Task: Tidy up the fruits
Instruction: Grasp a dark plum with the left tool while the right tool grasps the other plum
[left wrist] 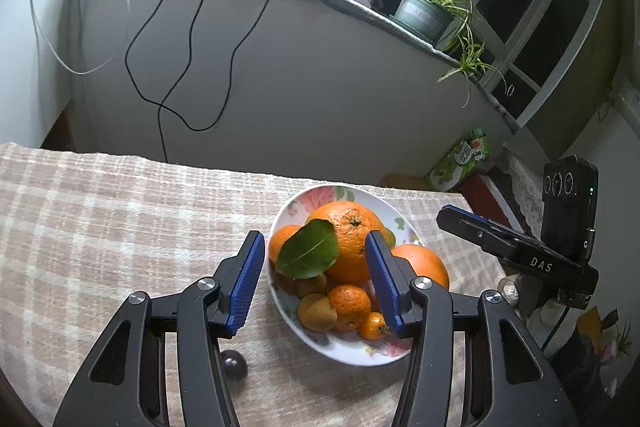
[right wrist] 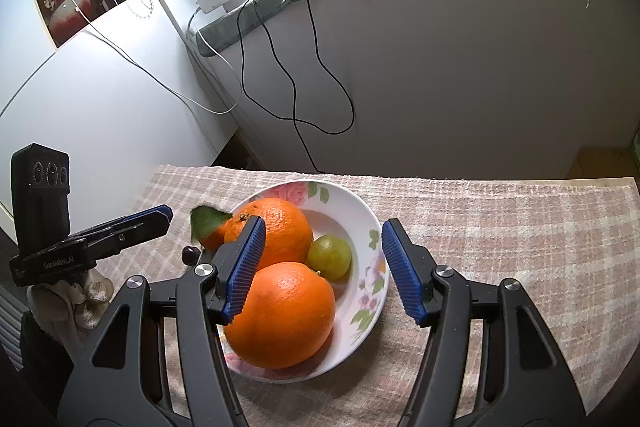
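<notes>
A white floral plate on the checked tablecloth holds two big oranges, small tangerines, one with a green leaf, brownish kiwis and a green grape. A dark cherry-like fruit lies on the cloth left of the plate. My left gripper is open and empty above the plate's left side. My right gripper is open and empty over the near orange and grape.
The checked cloth covers the table, whose far edge meets a white wall with hanging black cables. A potted plant stands on the sill. A green box sits beyond the table's right end.
</notes>
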A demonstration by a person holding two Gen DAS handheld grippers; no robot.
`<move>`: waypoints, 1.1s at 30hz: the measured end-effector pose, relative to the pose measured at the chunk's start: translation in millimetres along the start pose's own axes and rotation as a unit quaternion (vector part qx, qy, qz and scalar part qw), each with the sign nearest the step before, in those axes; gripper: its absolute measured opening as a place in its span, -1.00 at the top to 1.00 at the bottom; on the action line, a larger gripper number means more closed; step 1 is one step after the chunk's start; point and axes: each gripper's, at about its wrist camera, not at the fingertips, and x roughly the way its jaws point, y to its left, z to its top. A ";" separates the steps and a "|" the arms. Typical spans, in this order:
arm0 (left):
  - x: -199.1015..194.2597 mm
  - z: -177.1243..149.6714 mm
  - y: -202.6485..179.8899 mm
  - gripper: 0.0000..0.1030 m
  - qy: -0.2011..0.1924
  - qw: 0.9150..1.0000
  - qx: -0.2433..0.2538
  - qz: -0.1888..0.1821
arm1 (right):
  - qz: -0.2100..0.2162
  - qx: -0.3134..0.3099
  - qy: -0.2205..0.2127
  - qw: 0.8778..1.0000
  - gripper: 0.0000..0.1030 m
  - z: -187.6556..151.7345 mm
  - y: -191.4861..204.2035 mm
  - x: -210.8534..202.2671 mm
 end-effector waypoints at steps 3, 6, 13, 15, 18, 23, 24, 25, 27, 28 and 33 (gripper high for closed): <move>-6.4 -1.2 5.6 0.01 -0.004 1.000 -0.005 0.002 | 0.000 0.000 -0.003 1.000 -0.23 -1.1 2.5 -4.3; -13.7 -3.5 11.2 0.01 -0.009 1.000 -0.009 0.007 | 0.002 0.000 -0.005 1.000 -0.23 -2.5 5.5 -9.0; -33.1 -13.9 29.5 0.01 -0.019 0.999 -0.023 0.017 | 0.005 -0.009 -0.012 1.000 -0.23 -8.5 18.5 -20.2; -38.0 -18.1 34.2 0.01 -0.020 0.999 -0.024 0.021 | 0.007 -0.014 -0.014 1.000 -0.23 -12.0 24.3 -23.6; -43.7 -24.9 43.1 0.01 -0.020 0.999 -0.029 0.026 | 0.009 -0.025 -0.016 1.000 -0.23 -17.5 34.6 -27.2; -47.2 -30.7 53.1 0.01 -0.017 0.999 -0.035 0.031 | 0.015 -0.048 -0.019 0.999 -0.23 -28.6 56.0 -30.9; -47.2 -30.7 53.7 0.02 -0.016 0.999 -0.034 0.032 | 0.018 -0.055 -0.019 0.998 -0.23 -32.5 62.7 -31.6; -47.1 -30.6 54.4 0.05 -0.016 0.999 -0.031 0.034 | 0.021 -0.061 -0.020 0.998 -0.23 -35.1 67.2 -31.8; -47.5 -31.3 54.5 0.06 -0.016 0.999 -0.029 0.034 | 0.028 -0.074 -0.019 0.997 -0.23 -42.2 80.7 -32.2; -46.9 -31.2 54.6 0.09 -0.015 0.999 -0.027 0.034 | 0.032 -0.080 -0.018 0.996 -0.23 -45.6 86.4 -32.1; -39.1 -33.3 51.3 0.26 -0.001 0.999 -0.002 0.038 | 0.047 -0.124 -0.004 0.991 -0.10 -65.9 125.6 -24.4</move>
